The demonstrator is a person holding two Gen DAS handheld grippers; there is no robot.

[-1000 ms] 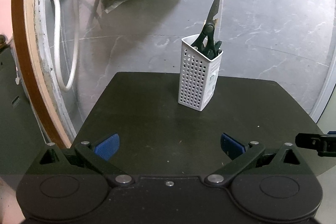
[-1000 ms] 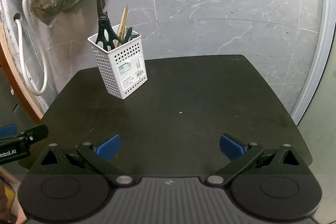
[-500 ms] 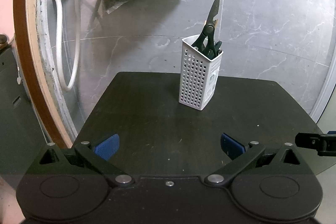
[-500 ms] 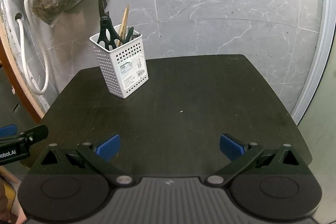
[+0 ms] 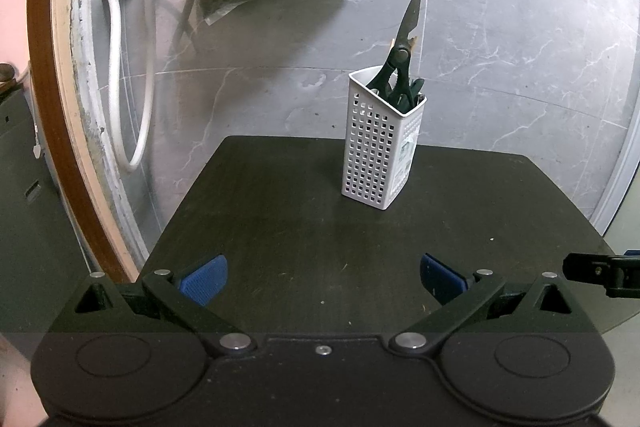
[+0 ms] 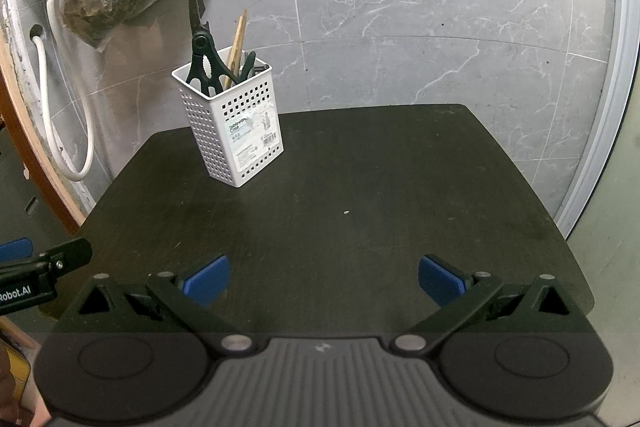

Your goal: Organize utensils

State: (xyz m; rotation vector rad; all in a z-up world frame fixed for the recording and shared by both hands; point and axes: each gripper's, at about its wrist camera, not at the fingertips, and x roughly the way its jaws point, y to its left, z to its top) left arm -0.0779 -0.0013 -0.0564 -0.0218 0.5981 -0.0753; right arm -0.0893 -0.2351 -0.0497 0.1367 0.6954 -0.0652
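Nothing much moved; both views crept a bit closer to the cup [image 6: 232, 125]. It stands far back on the bench [image 6: 360, 227], holding scissors [image 6: 202, 61] and chopsticks [image 6: 239, 45]. Left tongs [image 5: 323, 277] and right tongs [image 6: 324, 277] gape open, empty. Cup looks light, tippy; grab scissors by the stiff handles.

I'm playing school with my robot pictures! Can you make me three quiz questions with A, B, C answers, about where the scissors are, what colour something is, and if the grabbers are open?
1. Where are the scissors?
A. flat on the table
B. standing in the white holder
C. in a gripper

2. What colour are the gripper pads?
A. blue
B. red
C. yellow

3. How are the left gripper and right gripper?
A. both shut
B. one holds chopsticks
C. both open and empty

Answers: B, handles sit inside the holder; A, pads show blue; C, wide gaps, nothing between.
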